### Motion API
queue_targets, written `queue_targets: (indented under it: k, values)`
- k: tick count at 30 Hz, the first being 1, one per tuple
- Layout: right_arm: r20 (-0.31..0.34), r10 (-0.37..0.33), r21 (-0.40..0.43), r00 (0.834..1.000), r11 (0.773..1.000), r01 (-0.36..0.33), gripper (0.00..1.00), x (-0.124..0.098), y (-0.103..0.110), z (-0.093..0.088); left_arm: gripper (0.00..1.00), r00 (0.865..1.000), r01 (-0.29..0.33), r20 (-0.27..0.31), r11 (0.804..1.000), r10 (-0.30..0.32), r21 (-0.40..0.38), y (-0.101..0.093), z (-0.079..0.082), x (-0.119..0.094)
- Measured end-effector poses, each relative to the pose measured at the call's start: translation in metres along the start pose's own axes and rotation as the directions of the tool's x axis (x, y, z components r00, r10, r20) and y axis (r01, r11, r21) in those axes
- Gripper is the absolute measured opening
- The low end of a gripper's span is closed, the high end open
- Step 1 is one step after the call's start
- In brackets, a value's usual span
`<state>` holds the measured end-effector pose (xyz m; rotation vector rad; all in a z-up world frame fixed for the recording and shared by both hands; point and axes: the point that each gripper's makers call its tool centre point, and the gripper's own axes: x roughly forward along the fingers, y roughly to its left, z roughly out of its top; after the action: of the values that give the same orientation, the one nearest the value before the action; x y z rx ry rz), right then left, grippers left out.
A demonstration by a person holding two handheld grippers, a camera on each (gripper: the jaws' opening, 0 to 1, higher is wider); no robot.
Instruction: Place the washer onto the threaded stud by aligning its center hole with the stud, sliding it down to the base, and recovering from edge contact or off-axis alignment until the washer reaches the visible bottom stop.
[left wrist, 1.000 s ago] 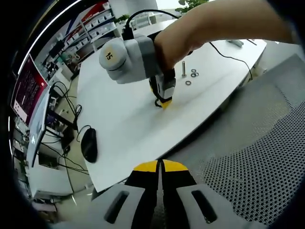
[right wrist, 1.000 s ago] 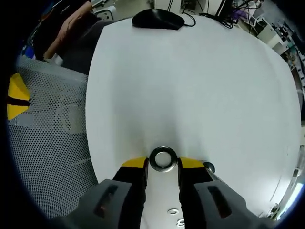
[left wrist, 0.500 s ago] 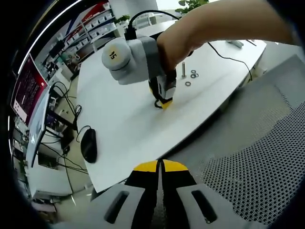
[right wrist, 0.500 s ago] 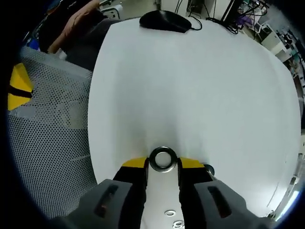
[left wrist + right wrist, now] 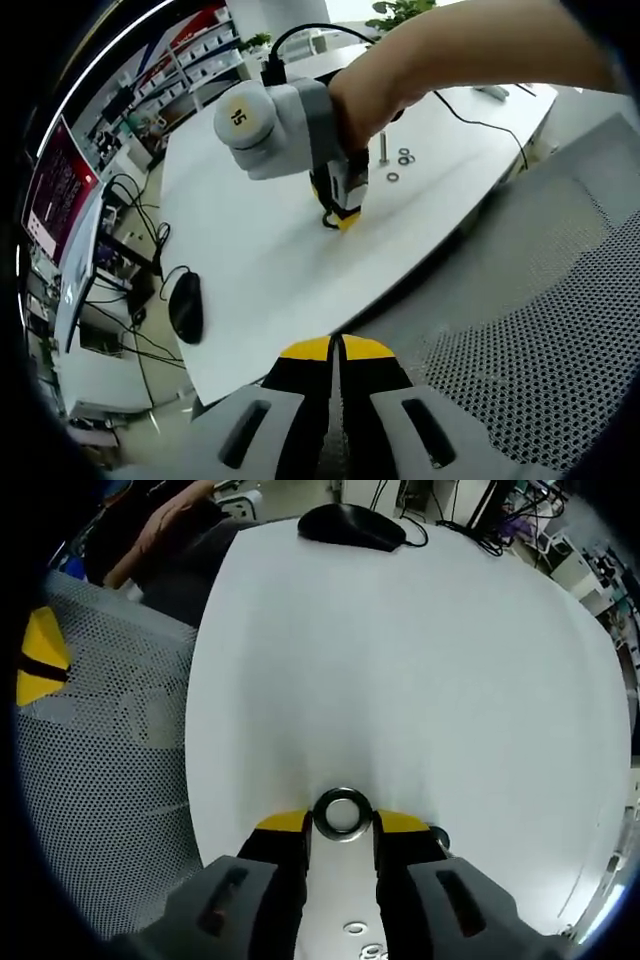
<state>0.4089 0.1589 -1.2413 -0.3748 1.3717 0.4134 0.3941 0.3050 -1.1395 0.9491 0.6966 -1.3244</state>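
My right gripper (image 5: pixel 343 826) is shut on a steel washer (image 5: pixel 321 814), which lies flat between the yellow fingertips just above the white table (image 5: pixel 420 680). In the left gripper view a hand holds that right gripper (image 5: pixel 339 212) tip-down over the table, a short way to the near left of the upright threaded stud (image 5: pixel 384 146). A small dark round part (image 5: pixel 438 833) peeks out beside the right jaw. My left gripper (image 5: pixel 335 350) is shut with nothing in it, back over a perforated metal surface (image 5: pixel 540 340).
Loose washers (image 5: pixel 405 156) lie next to the stud, and two more washers (image 5: pixel 355 928) show below my right jaws. A black mouse (image 5: pixel 350 525) with its cable sits at the table's far end. A person's arm (image 5: pixel 160 525) rests past the table edge.
The right gripper's view has shifted a little, still shut on the washer. The left gripper has stayed put.
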Motion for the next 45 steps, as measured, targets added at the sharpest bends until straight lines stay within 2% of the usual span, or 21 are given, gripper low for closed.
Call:
queue_targets:
  k: [8, 12, 15, 32, 40, 45]
  values:
    - [0.036, -0.012, 0.027, 0.999, 1.0, 0.011, 0.27, 0.0, 0.001, 0.0, 0.0, 1.0, -0.003, 0.002, 1.0, 0.003, -0.001, 0.0, 0.001, 0.0]
    - [0.106, -0.018, 0.092, 0.994, 0.996, 0.008, 0.27, -0.001, -0.001, 0.0, 0.0, 1.0, -0.006, 0.009, 1.0, 0.006, -0.002, 0.001, 0.001, -0.001]
    - [0.133, -0.021, 0.097, 0.991, 0.995, 0.008, 0.27, 0.0, -0.003, 0.0, 0.0, 1.0, -0.013, 0.022, 1.0, 0.013, -0.01, 0.002, 0.004, -0.001]
    - [0.136, -0.04, 0.111, 0.99, 0.994, 0.025, 0.24, -0.002, -0.002, 0.0, 0.0, 1.0, -0.005, 0.025, 1.0, 0.005, -0.006, 0.002, 0.004, 0.0]
    - [0.181, -0.017, 0.126, 0.983, 0.992, -0.006, 0.24, -0.007, 0.007, 0.009, 0.0, 1.0, 0.001, 0.025, 1.0, -0.001, -0.01, 0.002, 0.004, -0.001]
    - [0.185, -0.021, 0.071, 0.983, 0.997, 0.008, 0.24, -0.018, 0.009, 0.015, 0.0, 0.999, -0.004, 0.037, 1.0, 0.005, -0.017, 0.003, 0.005, -0.002]
